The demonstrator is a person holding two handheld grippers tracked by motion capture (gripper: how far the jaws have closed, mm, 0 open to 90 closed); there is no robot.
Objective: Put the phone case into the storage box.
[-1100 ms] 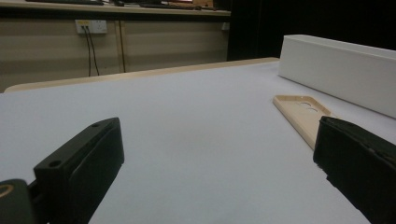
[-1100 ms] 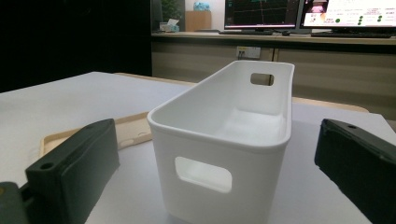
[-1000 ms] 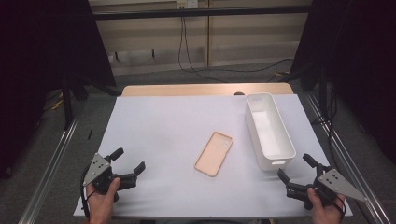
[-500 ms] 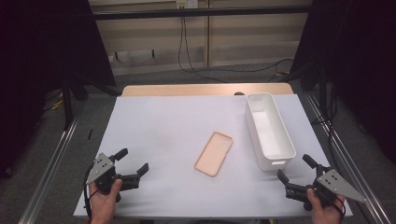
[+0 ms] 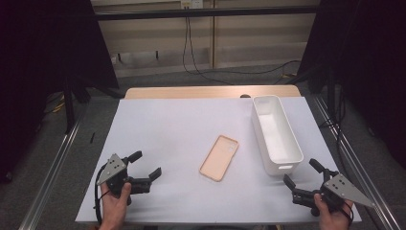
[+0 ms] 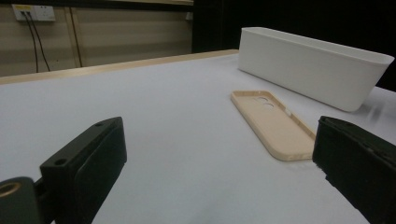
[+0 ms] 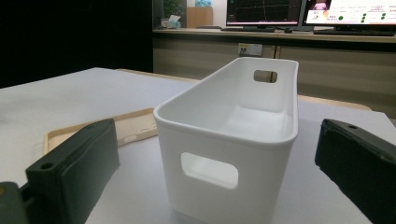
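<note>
White table (image 5: 182, 124) bears tan phone case (image 5: 219, 157); white bin (image 5: 276, 134).

Even overhead light on the white table (image 5: 182, 124), dark surroundings, blurred near fingers (image 6: 88, 158).

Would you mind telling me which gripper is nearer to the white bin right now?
The right gripper. It sits just off the near end of the white bin, jaws open toward it. The left gripper is across the table, beyond the phone case.
</note>
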